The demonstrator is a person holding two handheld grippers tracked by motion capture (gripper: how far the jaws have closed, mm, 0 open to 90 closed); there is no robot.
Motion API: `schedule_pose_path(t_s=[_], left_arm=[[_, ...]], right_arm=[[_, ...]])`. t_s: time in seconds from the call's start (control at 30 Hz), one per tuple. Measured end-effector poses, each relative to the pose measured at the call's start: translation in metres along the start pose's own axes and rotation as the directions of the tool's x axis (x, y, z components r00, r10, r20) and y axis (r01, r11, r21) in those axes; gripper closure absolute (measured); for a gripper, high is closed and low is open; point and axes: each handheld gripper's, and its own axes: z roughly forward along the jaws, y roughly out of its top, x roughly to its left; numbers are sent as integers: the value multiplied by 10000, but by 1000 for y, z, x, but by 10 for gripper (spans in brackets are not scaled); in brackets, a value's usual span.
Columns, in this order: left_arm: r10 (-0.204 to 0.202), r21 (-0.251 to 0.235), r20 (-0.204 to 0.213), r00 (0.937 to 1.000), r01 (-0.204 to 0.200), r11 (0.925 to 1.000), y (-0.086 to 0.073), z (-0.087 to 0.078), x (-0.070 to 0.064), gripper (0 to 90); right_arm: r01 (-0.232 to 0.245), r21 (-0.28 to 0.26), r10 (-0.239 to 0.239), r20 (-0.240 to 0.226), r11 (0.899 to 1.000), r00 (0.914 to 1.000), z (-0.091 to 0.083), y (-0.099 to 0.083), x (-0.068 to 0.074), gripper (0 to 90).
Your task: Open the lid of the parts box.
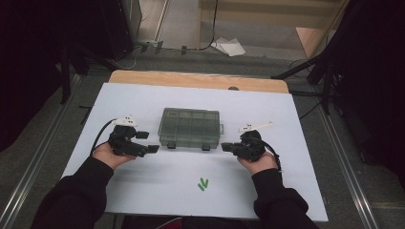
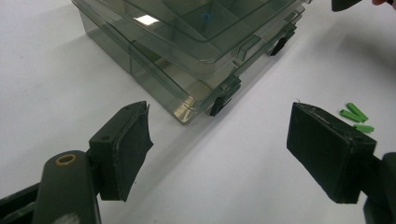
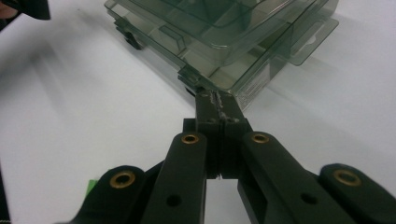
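A smoky clear plastic compartment box (image 1: 190, 127) lies shut in the middle of the white board, its two dark latches facing me. My left gripper (image 1: 152, 148) stands open just off the box's near left corner (image 2: 187, 109), nothing between its pads (image 2: 128, 140). My right gripper (image 1: 225, 147) is shut with nothing in it, its tip (image 3: 215, 105) right at the box's right front latch (image 3: 191, 77); I cannot tell whether it touches. A few small green pieces (image 1: 203, 184) lie on the board near the front edge, also seen as green pieces (image 2: 355, 114) beyond the left gripper's right pad.
The white board (image 1: 286, 119) covers a wooden table (image 1: 191, 78). Dark stands and cables flank the table on both sides. A crumpled sheet of paper (image 1: 229, 46) lies on the floor beyond.
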Motion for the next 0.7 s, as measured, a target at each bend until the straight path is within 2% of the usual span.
schedule_pose_path(t_s=[0.03,0.07,0.27,0.4,0.57,0.6,0.7], left_arm=[[60,100,-39,10000,-59,9999,0,0,0,209],[43,-77,8,10000,-43,10000,0,1,0,208],[242,-13,-14,9997,-242,9997,2,5,2,208],[319,-226,47,9995,-317,9992,3,7,3,209],[272,-149,63,9996,-271,9995,4,10,6,209],[291,39,7,9996,-291,9996,4,10,6,209],[458,98,-45,9989,-458,9989,6,12,6,209]], right_arm=[[-42,32,42,-4,10000,10000,1,1,0,900],[-30,44,30,3,10000,10000,2,2,0,900],[135,76,-137,268,9999,9995,9,6,0,900],[154,83,-157,322,9998,9994,12,8,1,900],[269,64,-271,262,9996,9993,18,11,1,900],[229,75,-231,260,9997,9994,18,12,2,900],[252,76,-254,232,9997,9994,20,14,2,900]])
